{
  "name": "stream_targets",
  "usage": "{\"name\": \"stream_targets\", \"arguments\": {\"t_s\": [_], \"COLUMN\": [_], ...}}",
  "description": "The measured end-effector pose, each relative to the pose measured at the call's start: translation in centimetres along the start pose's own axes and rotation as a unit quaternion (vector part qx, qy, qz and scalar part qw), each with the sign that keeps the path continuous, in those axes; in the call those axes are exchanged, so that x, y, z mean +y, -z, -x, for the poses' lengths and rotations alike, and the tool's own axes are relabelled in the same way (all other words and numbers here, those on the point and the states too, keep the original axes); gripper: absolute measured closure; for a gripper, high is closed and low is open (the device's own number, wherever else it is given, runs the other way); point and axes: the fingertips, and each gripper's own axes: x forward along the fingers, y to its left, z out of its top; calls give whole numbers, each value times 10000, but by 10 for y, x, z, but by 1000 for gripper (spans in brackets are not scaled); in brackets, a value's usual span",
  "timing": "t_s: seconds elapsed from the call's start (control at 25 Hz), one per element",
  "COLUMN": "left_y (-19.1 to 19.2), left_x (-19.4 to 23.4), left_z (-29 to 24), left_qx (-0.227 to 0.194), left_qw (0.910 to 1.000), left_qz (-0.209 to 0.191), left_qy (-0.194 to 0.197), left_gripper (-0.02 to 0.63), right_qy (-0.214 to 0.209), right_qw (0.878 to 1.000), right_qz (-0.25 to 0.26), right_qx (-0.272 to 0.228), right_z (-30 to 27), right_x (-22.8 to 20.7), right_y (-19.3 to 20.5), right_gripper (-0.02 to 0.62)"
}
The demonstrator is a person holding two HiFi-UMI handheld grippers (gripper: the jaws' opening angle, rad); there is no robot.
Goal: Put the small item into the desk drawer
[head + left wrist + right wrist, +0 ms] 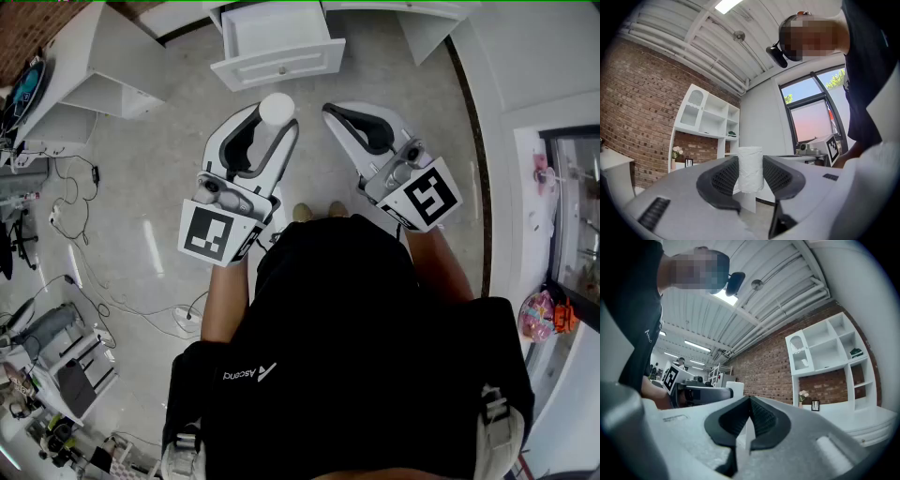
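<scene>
1. We've got our left hand-held gripper (pixel 274 124) clamped on the white paper roll (pixel 750 168), which is in the air w/ its long axis upright betw. the pads.
2. Open desk drawer (pixel 278 67) lies just ahead of the roll; our left is nearer.
3. Right hand-held gripper (pixel 750 401): jaws together, empty.
4. We count 1 roll, 1 open drawer, 2 grippers.

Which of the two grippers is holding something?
The left gripper: its jaws clamp a white roll; the right gripper has its jaws shut together, empty.
</scene>
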Motion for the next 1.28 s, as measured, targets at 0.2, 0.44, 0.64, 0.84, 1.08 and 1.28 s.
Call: {"name": "stream_targets", "arguments": {"t_s": [0.2, 0.44, 0.64, 0.84, 1.08, 1.28], "left_y": [5, 6, 12, 9, 16, 15], "left_x": [12, 22, 36, 54, 78, 91], "left_z": [2, 7, 15, 23, 26, 23], "left_qx": [-22, -55, -14, -124, -141, -101], "left_qw": [10000, 9999, 9999, 9997, 9994, 9994], "left_qz": [44, 120, 109, 154, 232, 223], "left_qy": [-37, 22, 64, 155, 229, 260], "left_gripper": [448, 448, 448, 448, 448, 448], "right_qy": [45, 133, 237, 368, 592, 721], "right_qw": [10000, 9999, 9996, 9991, 9977, 9968], "right_qz": [-60, -27, 3, 78, 139, 82], "right_qx": [-9, 57, 124, 211, 311, 327], "right_z": [-7, -18, -30, -47, -58, -64], "right_x": [-3, -3, -1, 3, -1, -12], "right_y": [5, 7, 11, 14, 21, 23], "right_gripper": [595, 595, 595, 595, 595, 595]}}
